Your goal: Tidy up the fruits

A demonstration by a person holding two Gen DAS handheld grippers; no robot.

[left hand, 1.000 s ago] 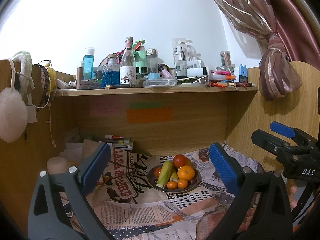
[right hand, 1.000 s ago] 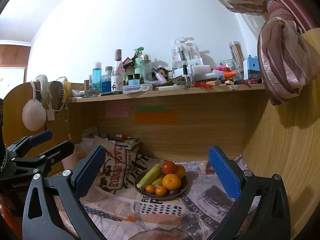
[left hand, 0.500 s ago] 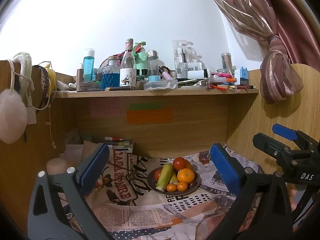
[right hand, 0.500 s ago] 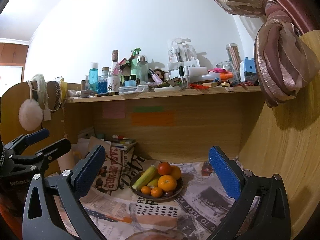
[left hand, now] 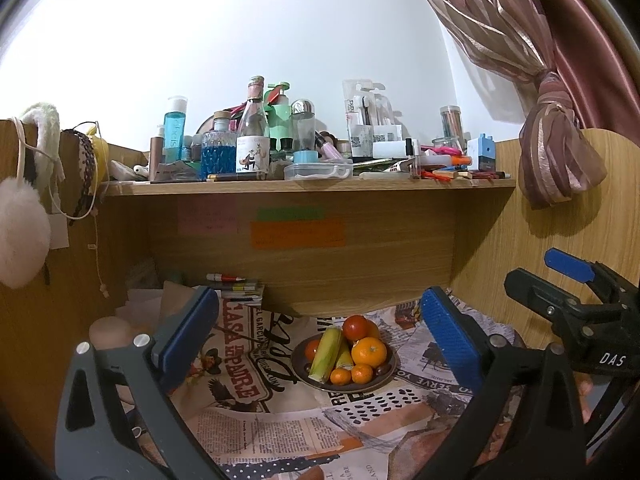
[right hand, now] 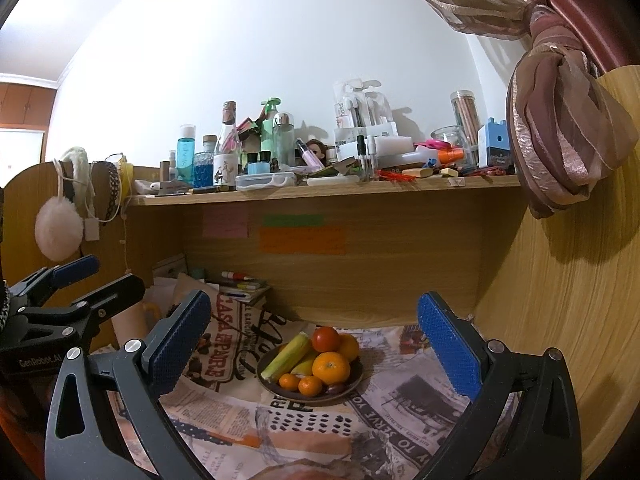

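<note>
Left gripper (left hand: 320,328): jaws spread wide, blue pads empty, held level above the counter, aimed at the back wall. Right gripper (right hand: 314,334): same pose, wide apart, gripping nothing; it sits just beside the left one, each visible at the edge of the other's view.

Round dark plate of fruit (left hand: 390,372) rests on the newspaper-covered counter (left hand: 256,428), well ahead of both grippers and centred between their fingers. On it: a yellow-green corn cob (left hand: 327,354), a red tomato (left hand: 355,328), one large orange (left hand: 369,351), small mandarins in front.

Wooden shelf (left hand: 312,189) above, crowded with bottles and stationery. Coloured sticky notes on the back panel. Pink tied-back curtain (left hand: 556,160) at right; white fluffy pom-pom (left hand: 20,236) hangs at left.
</note>
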